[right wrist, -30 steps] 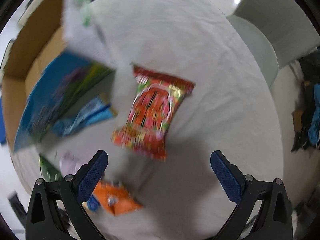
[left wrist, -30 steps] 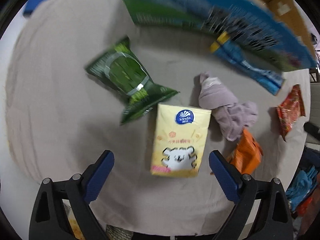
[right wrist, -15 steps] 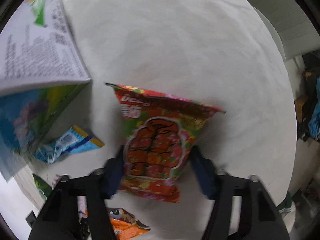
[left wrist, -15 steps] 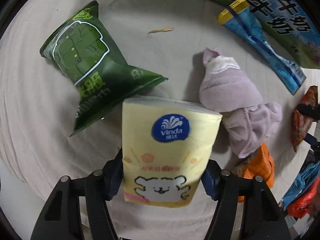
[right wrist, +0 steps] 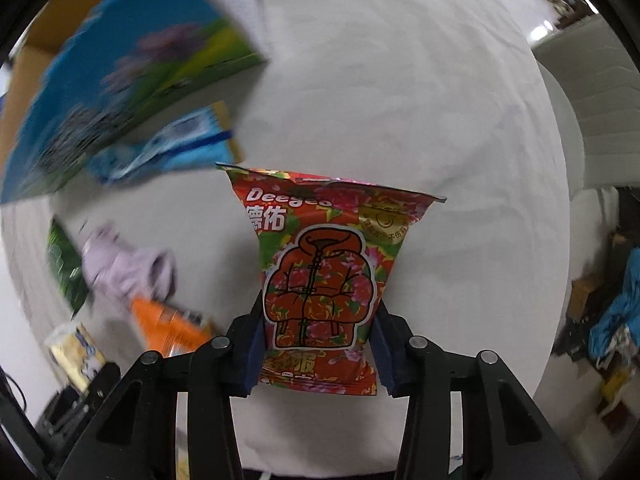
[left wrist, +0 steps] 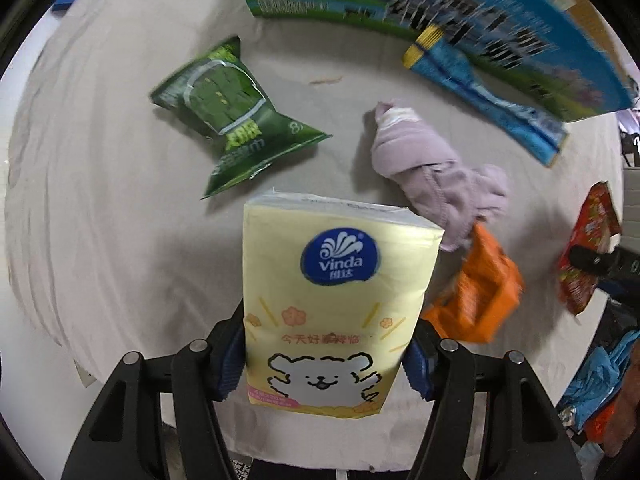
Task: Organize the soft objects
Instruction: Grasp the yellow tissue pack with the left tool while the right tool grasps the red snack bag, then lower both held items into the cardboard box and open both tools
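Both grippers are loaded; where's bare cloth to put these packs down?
Widest bare stretch of the grey tablecloth: beyond and right of the red floral snack pack. A smaller patch lies left of the green snack pouch. Crowded: lilac cloth bundle, orange packet, blue wrapper, printed carton.

Pale cloth-covered table [right wrist: 400, 100], white chair [right wrist: 592, 80].

Left wrist view: angled steeply down from close above the cloth-covered table [left wrist: 100, 220], along the fingers toward a printed carton [left wrist: 460, 20] at the far edge. Right wrist view: same downward tilt, from the table's other side. Shared: purple cloth [left wrist: 432, 168] [right wrist: 120, 268], orange packet [left wrist: 476, 304] [right wrist: 168, 324], blue packet [left wrist: 488, 96] [right wrist: 176, 148], carton [right wrist: 112, 76].
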Demonstrator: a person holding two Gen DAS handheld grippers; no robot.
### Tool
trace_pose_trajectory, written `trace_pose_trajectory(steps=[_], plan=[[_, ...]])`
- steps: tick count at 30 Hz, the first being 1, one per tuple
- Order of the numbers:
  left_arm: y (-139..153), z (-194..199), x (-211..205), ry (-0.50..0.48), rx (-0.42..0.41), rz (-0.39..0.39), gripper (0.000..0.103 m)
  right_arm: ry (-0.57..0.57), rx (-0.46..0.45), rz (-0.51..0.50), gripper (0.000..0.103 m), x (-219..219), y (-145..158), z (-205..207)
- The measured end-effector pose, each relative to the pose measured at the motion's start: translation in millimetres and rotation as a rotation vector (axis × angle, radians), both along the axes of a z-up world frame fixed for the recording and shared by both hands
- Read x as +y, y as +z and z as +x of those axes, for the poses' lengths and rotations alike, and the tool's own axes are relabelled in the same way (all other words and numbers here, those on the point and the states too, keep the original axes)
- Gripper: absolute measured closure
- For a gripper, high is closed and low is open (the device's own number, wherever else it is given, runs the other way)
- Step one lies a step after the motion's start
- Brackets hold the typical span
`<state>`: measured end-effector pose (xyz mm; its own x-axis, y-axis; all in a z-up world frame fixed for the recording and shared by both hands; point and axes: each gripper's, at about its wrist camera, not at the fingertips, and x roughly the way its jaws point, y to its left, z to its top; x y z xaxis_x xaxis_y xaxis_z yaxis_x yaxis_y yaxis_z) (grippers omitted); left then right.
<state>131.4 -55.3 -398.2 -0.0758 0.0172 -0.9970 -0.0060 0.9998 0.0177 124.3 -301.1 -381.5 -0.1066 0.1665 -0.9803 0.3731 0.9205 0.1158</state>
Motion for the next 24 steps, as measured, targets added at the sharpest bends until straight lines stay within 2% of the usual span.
trace_pose_trajectory(steps=[4,6,8,9,14,18,24], plan=[[31.1,-8.8,-9.5,0.009,-0.053,-0.032,0.041,0.062,-0.071,0.057,0.056,16.8,45.9,-9.4],[49.1,-6.3,-13.9,0.012,-0.087,-0.053,0.041,0.095,-0.124,0.078,0.056,21.3,80.1,-4.1],[80.0,4.8,-22.6,-0.001,-0.140,-0.070,0.041,0.122,-0.176,0.091,0.056,26.4,106.8,1.2],[96.2,13.0,-27.1,-0.010,-0.167,-0.082,0.041,0.136,-0.196,0.098,0.056,26.9,118.6,21.2],[159.5,64.1,-33.0,-0.055,-0.265,-0.112,0.041,0.163,-0.305,0.100,0.056,13.6,176.8,62.2],[187.2,109.5,-42.7,-0.095,-0.335,-0.112,0.041,0.156,-0.366,0.063,0.056,22.4,202.9,95.6],[185.5,188.7,-45.8,-0.122,-0.320,-0.151,0.041,0.139,-0.369,0.030,0.056,30.7,194.0,156.4]])
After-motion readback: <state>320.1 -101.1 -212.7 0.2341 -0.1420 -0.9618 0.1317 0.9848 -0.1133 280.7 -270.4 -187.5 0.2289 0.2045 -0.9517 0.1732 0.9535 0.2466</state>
